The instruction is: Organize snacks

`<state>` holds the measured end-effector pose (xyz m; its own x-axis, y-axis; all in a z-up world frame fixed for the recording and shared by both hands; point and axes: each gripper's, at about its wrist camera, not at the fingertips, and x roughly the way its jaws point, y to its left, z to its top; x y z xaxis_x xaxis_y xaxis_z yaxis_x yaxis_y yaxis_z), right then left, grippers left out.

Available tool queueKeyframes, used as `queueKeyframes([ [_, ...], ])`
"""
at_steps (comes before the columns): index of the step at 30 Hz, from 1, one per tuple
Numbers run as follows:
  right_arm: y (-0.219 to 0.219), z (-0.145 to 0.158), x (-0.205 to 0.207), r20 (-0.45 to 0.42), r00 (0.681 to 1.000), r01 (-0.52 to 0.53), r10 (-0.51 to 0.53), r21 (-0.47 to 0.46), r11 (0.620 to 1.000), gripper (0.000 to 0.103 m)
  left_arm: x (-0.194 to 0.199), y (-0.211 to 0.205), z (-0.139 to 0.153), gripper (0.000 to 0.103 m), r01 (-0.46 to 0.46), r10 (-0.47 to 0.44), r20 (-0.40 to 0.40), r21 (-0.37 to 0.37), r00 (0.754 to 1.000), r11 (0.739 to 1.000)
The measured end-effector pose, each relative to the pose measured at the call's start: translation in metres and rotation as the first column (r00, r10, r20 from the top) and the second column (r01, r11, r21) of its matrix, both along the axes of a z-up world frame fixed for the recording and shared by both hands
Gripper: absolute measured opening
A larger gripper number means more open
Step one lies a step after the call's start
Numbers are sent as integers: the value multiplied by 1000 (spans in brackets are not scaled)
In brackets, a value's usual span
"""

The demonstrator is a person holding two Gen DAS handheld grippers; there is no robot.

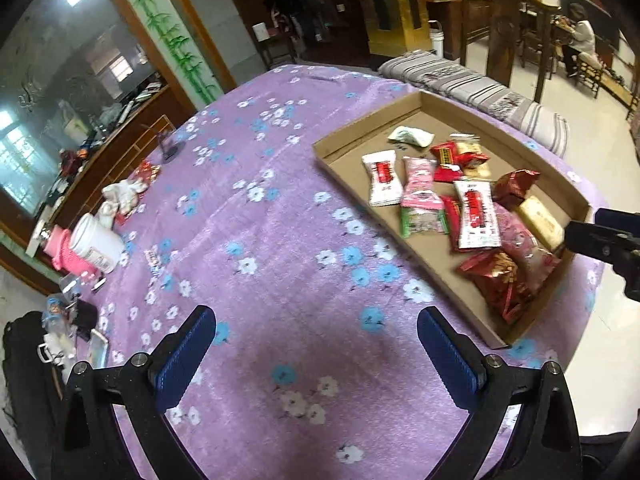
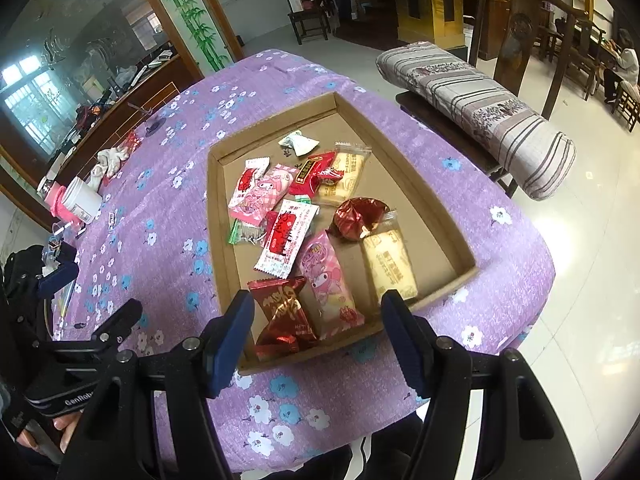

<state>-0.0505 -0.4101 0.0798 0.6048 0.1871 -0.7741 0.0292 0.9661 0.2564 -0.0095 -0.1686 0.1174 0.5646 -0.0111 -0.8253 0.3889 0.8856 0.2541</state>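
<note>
Snacks in cardboard tray, "GenRobo" lettering on left gripper

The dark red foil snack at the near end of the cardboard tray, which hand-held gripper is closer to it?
Right. The right hand-held gripper hovers open directly over the red foil snack; the left hand-held gripper hangs open over bare tablecloth beside the tray.

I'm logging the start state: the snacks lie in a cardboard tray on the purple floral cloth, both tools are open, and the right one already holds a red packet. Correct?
Not quite. The right tool holds nothing: the right wrist view shows its fingers spread apart above the near end of the cardboard tray, with the red packet lying loose below. The rest stands: the left tool is open over the purple floral cloth.
</note>
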Motion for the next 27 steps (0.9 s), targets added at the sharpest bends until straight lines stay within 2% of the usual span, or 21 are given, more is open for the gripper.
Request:
queueKeyframes([
  [3, 0, 1, 0, 1, 1000, 0, 0, -4, 1000, 65, -2, -4, 1, 102, 18, -18, -9, -24, 1000, 1000],
  [27, -14, -4, -1, -8, 1000, 24, -24, -1, 1000, 65, -17, -31, 1, 102, 111, -111, 10, -10, 994, 994],
])
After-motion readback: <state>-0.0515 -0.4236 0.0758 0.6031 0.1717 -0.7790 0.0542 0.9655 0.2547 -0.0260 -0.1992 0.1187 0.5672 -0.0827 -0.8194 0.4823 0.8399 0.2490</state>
